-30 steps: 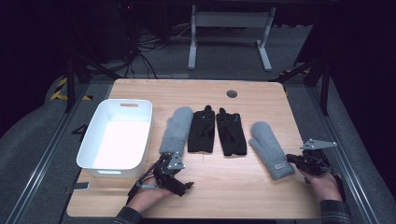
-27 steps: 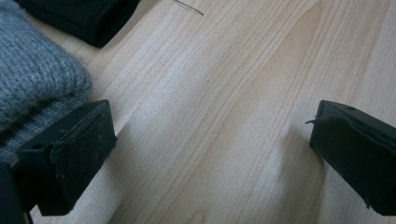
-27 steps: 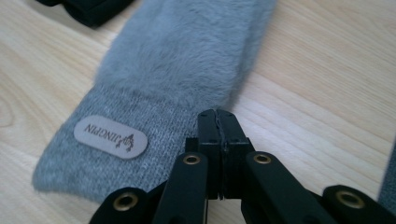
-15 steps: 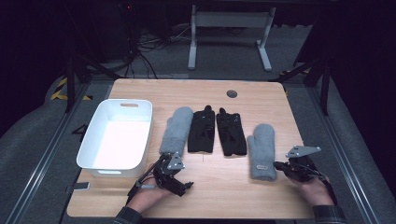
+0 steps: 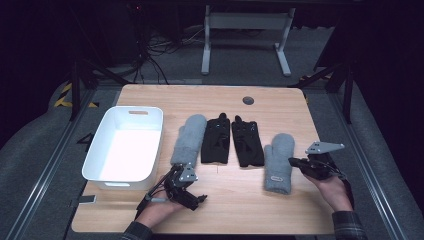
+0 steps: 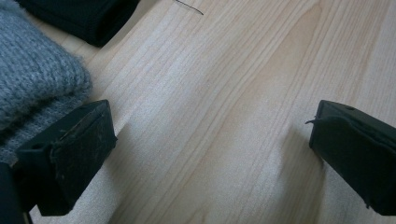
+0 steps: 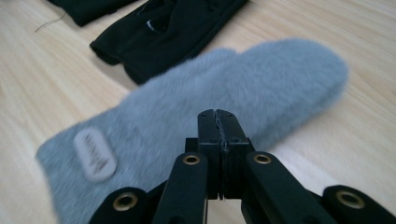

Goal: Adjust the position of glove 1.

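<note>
1. At the far left of the desk (image 5: 235, 200), a white bin (image 5: 95, 162) is standing with nothing visible inside it.
2. Just right of the bin, the left claw (image 5: 187, 172) is resting at the cuff end of a grey knit mitten (image 5: 189, 140); in the left gripper view its jaws are standing wide apart over bare wood, with the knit cuff (image 6: 37, 88) touching the left jaw's side, so nothing is being held.
3. In the middle, two black gloves (image 5: 216, 141) (image 5: 247, 141) are lying flat side by side, between the two mittens.
4. Right of them, the grey fleece mitten (image 5: 278, 162) is lying flat with its cuff toward the person and a small pale label (image 7: 95, 154) near that cuff.
5. At the right, the right claw (image 5: 295, 164) is sitting at the mitten's right edge; in the right gripper view its jaws are pressed together, seemingly with no fabric between them, though blur is making that hard to settle.
6. The fleece mitten is looking light, soft and floppy, so it is likely to sag and fold when lifted; a pinch on the cuff hem or a bunched side edge seems the surest hold, since the fluffy pile could slip from a shallow bite.
</note>
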The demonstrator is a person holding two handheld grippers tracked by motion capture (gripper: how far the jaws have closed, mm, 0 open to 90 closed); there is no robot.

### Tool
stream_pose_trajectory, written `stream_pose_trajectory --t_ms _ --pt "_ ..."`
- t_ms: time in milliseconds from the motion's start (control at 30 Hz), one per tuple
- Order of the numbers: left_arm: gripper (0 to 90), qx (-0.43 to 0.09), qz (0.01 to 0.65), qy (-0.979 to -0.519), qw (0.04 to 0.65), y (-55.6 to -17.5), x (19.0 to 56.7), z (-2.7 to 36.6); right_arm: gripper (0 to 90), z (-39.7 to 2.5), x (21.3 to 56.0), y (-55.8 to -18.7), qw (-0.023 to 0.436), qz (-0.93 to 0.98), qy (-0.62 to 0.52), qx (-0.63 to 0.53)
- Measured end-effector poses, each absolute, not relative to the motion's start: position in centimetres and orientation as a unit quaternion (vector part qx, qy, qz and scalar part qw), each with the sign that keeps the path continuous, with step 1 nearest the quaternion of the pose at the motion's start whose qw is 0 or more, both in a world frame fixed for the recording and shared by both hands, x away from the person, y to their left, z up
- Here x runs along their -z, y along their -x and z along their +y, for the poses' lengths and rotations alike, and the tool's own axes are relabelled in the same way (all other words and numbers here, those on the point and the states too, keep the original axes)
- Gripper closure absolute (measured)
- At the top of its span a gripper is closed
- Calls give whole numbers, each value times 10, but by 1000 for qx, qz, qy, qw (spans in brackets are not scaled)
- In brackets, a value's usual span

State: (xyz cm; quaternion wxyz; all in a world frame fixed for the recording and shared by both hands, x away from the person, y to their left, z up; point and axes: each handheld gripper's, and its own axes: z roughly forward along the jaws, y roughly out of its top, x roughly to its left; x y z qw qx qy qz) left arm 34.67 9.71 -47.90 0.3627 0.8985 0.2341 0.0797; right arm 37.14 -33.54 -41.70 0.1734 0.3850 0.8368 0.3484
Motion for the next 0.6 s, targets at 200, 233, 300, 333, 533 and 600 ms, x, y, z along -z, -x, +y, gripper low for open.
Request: stream_pose_trajectory --t_ms 200,233,300,333,533,600 --pt "7 -81 234 -899 362 -347 479 97 900 -322 426 -393 167 847 -378 -334" --pt "7 -80 234 -899 363 -347 479 97 900 -321 428 -394 166 848 -378 -331" --pt "7 -81 234 -899 362 -347 479 97 900 -322 434 -397 161 854 -383 -314" --pt "7 -81 234 -899 362 -347 479 97 900 -323 436 -397 159 856 -383 -309" --pt "7 -81 234 -899 362 -347 479 97 900 -335 440 -382 154 855 -397 -296" --pt "7 -81 234 -899 362 -347 479 97 900 -337 440 -375 151 854 -399 -298"
